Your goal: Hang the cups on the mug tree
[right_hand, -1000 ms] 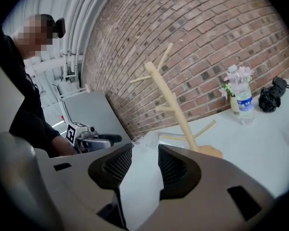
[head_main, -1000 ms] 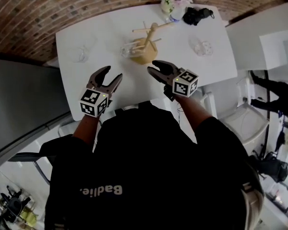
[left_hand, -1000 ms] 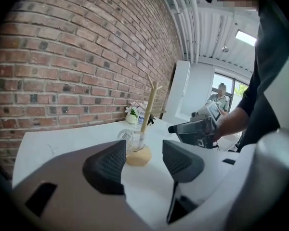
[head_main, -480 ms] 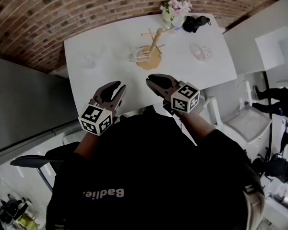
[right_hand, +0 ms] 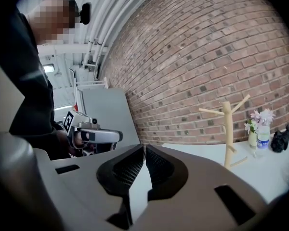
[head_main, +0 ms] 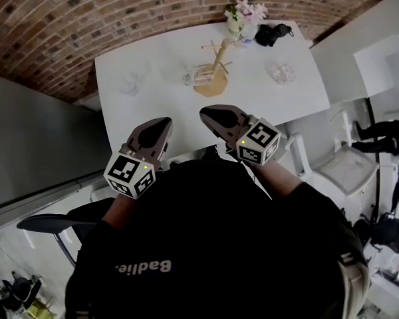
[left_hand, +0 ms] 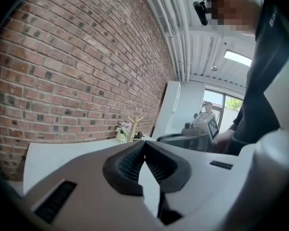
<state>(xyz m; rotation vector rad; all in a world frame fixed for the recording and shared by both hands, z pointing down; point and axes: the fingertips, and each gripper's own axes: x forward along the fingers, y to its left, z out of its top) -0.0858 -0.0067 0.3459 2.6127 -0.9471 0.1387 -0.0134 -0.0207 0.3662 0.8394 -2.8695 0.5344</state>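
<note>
Clear glass comes first, at the far left of the white bench (head_main: pixel 253 98): one cup (head_main: pixel 133 82) stands there, well apart from the mug tree (head_main: pixel 213 68). Closer in, the left gripper (head_main: pixel 162 122) hangs over the bench's near edge. Its own view shows the jaws pressed together with nothing between them. A second ago those jaws stood apart and the gripper reached further over the bench.

A second cup (head_main: pixel 190 78) sits right at the foot of the mug tree; I cannot tell whether it hangs from a low peg or stands beside the base. Higher up the tree looks bare.

The right gripper (head_main: pixel 209 113) is likewise closed on nothing, tips meeting, where a second ago it was open and nearer the tree. Both have drawn back off the bench, which now looks farther away.

Right of the tree a third cup (head_main: pixel 279 72) rests on the bench, near the tree but not touching it. At the far edge stand a vase of flowers (head_main: pixel 239 15) and a black bundle (head_main: pixel 272 33).

My reading is that no cup is being carried, since both grippers are empty and pulled back. The left and right cups at least are off the pegs, so hanging them is still open. The retreat looks like a pause, not a reach.
</note>
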